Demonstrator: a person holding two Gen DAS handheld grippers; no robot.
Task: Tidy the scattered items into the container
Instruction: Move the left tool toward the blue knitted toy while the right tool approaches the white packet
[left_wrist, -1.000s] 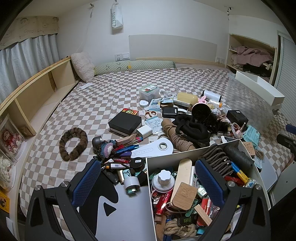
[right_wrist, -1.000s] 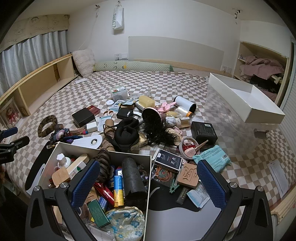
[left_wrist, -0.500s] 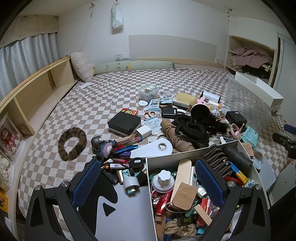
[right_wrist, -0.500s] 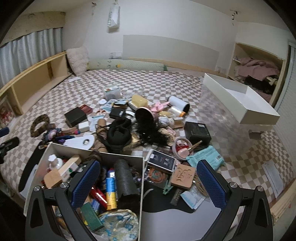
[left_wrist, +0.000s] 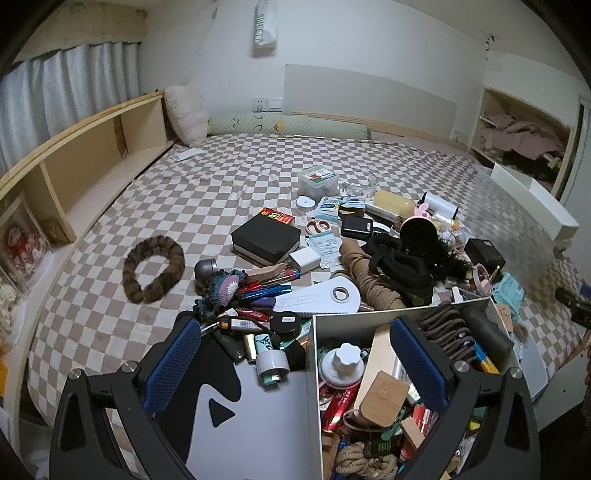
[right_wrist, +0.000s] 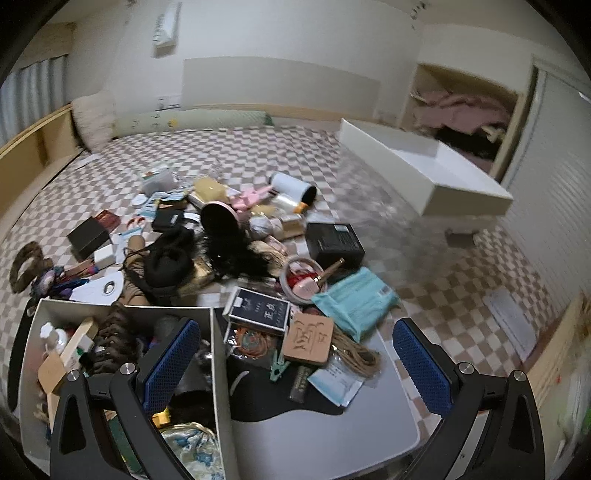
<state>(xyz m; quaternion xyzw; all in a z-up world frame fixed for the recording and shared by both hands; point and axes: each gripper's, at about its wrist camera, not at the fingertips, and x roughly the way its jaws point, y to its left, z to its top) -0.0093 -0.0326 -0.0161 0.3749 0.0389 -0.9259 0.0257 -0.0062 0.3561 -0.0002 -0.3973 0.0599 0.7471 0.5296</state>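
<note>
A white container crammed with small items sits at the bed's near edge; it also shows in the right wrist view. Many items lie scattered on the checked bedspread: a black box, a white flat tool, a brown fur ring, a teal packet, a brown stamped block, a dark card box. My left gripper is open and empty, straddling the container's left wall. My right gripper is open and empty above the items right of the container.
A grey and black mat lies under the near items. A white open box stands on a clear bin at the right. A wooden shelf runs along the left side. A closet nook holds clothes.
The right wrist view has swung to the right and moved forward, with blur; the container now sits further left in it. The left gripper has barely moved.
</note>
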